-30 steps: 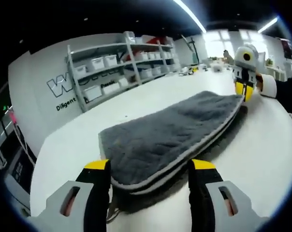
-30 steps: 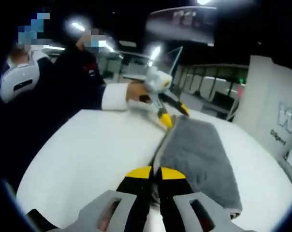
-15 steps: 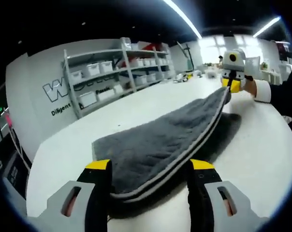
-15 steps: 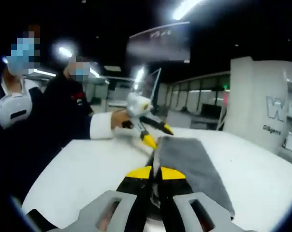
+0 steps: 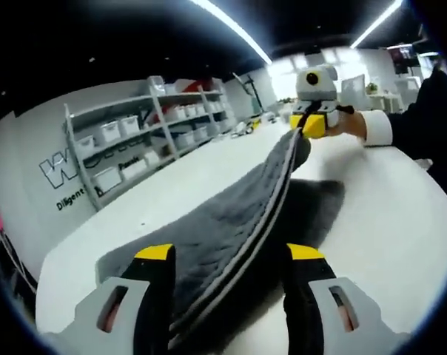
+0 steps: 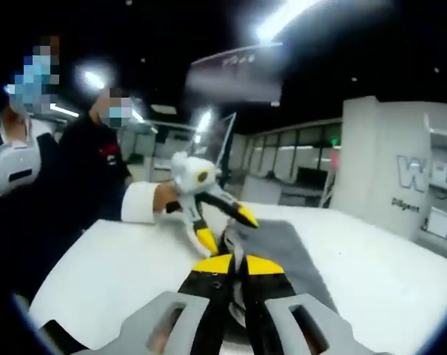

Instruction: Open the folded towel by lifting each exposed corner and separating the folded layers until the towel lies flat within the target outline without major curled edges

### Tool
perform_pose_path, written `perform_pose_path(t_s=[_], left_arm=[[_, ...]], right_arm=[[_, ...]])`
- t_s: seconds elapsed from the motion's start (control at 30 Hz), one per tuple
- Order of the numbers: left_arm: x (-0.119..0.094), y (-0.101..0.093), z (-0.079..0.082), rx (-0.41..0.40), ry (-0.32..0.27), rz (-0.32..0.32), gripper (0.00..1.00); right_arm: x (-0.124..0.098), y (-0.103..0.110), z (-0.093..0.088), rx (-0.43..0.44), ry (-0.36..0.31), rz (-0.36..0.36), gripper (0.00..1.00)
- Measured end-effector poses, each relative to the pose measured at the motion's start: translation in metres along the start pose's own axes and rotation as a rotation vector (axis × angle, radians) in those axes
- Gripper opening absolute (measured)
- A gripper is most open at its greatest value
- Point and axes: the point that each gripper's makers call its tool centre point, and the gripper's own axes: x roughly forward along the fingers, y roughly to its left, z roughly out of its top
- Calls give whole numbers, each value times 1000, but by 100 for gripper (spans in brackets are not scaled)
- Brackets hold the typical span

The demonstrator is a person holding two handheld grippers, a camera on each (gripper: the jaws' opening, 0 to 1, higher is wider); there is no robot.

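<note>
Grey towel hangs clamped in the right gripper above the white worktop (left gripper gaping): peel slowly, keeping layers apart.

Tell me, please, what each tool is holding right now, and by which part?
The right tool is shut on the grey towel, pinching its raised far corner. The left tool is open, straddling the towel's near edge.

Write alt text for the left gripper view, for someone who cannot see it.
A grey towel on a white table has one corner lifted by the far tool, held in a hand. This view's own tool stands open around the towel's near edge; shelves behind.
</note>
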Motion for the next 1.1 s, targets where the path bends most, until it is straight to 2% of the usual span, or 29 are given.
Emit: perform_pose_path(t_s=[0.1,0.23,0.3,0.37,0.6,0.67,0.87,0.93,1.1], left_arm=[[3,0,1,7,-13,16,45],[7,-2,2,25,-15,32,38],[8,-2,6,31,-40,42,31],[11,-6,11,27,-58,39,26],[16,-13,12,62,-51,27,14],[16,-14,14,51,-67,20,9],[15,-17,18,15,-89,3,8],[16,-18,19,3,-92,-4,7],[15,-16,19,-49,-95,3,5]], right_arm=[[0,0,1,-6,-5,-4,0],[0,0,1,-7,-8,-8,0],[0,-1,2,-12,-9,-15,0],[0,-1,2,-14,-9,-19,0],[-1,-8,-3,-35,5,-56,0],[0,-10,-5,-45,16,-72,0],[-3,-28,-9,-33,32,-124,0],[-3,-34,-13,-56,49,-156,2],[-2,-35,-16,-48,55,-155,4]])
